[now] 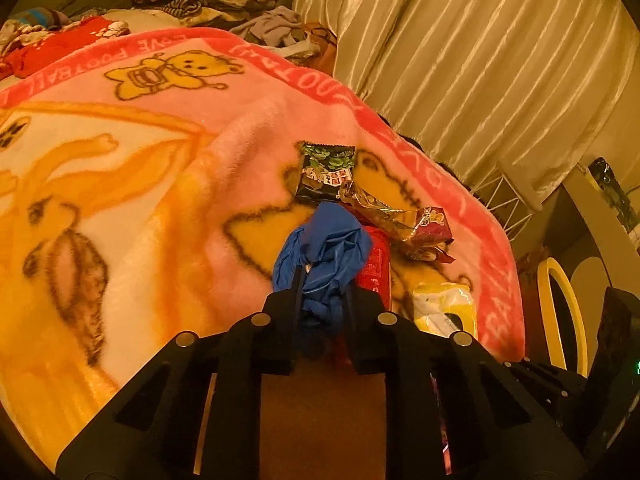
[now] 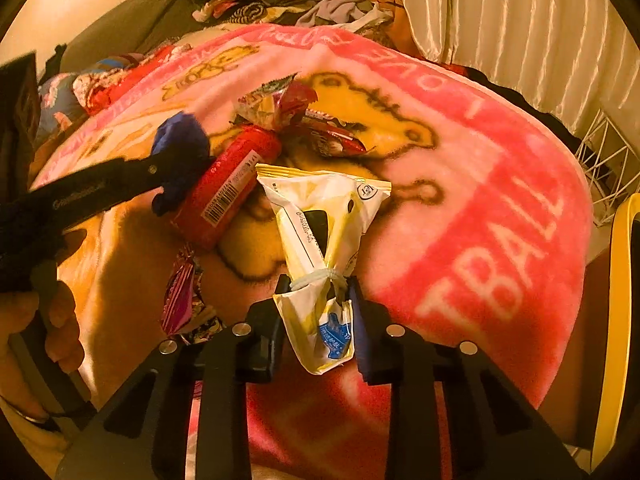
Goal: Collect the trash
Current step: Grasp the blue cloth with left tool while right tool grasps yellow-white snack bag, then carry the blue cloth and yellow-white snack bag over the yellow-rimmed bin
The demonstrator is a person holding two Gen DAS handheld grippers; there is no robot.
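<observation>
1. The left gripper (image 1: 322,280) is clamped on a crumpled blue piece of thin plastic or cloth (image 1: 325,248); its two black fingers are drawn in tight on the bunched material, which bulges out above them. It seems taken at a gathered fold because a limp thing gives no firmer hold
2. The right gripper (image 2: 318,300) is closed on a white-and-yellow plastic snack bag (image 2: 320,216), pinching it just below the pale rubber band (image 2: 320,274) that ties off its neck. That narrow waist is the one part slim enough to fit between the fingers
3. Both items rest on or just above a fleecy pink blanket with yellow cartoon bears and red lettered border (image 1: 152,128), spread over a bed
4. Trash not yet taken lies close by: a red cylindrical packet with a barcode label (image 2: 228,188) touching the blue piece, a dark green printed snack wrapper (image 1: 326,172), a crinkled gold-and-maroon wrapper (image 1: 404,224) and a purple foil wrapper (image 2: 180,292)
5. In the right wrist view, the person's hand (image 2: 36,332) grips the left tool's handle
6. No bin can be made out for certain; a white wire basket (image 2: 600,176) stands by the cream satin curtain (image 1: 480,60), its use unclear
</observation>
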